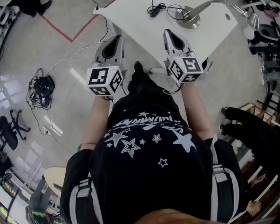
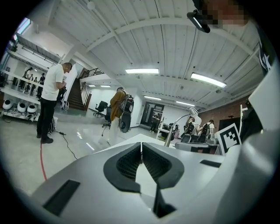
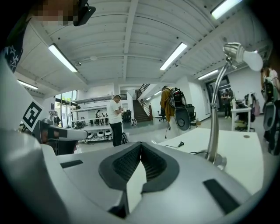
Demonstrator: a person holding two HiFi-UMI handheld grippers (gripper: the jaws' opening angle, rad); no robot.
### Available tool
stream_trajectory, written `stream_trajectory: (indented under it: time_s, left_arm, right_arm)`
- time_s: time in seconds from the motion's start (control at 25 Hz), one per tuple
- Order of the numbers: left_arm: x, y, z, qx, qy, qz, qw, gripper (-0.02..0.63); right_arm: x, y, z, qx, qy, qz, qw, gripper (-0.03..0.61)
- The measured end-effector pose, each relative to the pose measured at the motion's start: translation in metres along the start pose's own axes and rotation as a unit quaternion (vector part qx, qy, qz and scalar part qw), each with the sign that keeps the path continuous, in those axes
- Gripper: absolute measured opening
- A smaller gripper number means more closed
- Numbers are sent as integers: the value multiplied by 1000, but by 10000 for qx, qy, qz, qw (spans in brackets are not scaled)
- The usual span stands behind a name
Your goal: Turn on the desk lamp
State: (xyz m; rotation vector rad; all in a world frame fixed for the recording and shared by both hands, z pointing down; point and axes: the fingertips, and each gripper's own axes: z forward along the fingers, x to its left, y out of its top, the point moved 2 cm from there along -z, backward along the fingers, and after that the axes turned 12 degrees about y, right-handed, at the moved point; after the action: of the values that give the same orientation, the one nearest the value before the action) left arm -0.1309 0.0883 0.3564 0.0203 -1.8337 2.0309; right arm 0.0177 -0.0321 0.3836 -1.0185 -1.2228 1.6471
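**White table ahead, desk lamp not yet reached**

Head view: the white table [image 1: 144,26] lies in front of me. The desk lamp [image 1: 191,18] stands on its far right part, with the round base down and the arm arching off to the right. A black cable [image 1: 159,8] lies on the table just beside it. My left gripper [image 1: 114,40] hangs at the table's near-left edge. My right gripper [image 1: 173,37] is over the near edge, closer to the lamp but well apart from it.

Left gripper view: the left gripper [image 2: 141,151] has its jaws pressed together with nothing between them. The desk lamp [image 2: 174,127] shows small beyond the table, right of centre.

Right gripper view: the right gripper [image 3: 141,151] also has its jaws together and is empty. The desk lamp [image 3: 214,127] rises to the right of them, with its head high above.

I judge this to be the approach, with nothing touched yet. The right gripper looks better placed to do the job. I cannot make out the switch, so the next move calls for finding it, on the base or along the cable. Then I would bring the closed tips in squarely and press without shoving the lamp
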Motion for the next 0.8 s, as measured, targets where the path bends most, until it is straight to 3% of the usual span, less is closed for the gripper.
stream_trajectory:
  time_s: [0.48, 0.8]
  left_arm:
    - [-44, 4, 116, 365, -673, 355, 9964, 17]
    - [-61, -12, 168, 899, -760, 480, 9919, 17]
  right_arm:
    - [-91, -8, 28, -121, -293, 539, 9980, 5]
    - [-116, -20, 40, -122, -267, 830, 9961, 5]
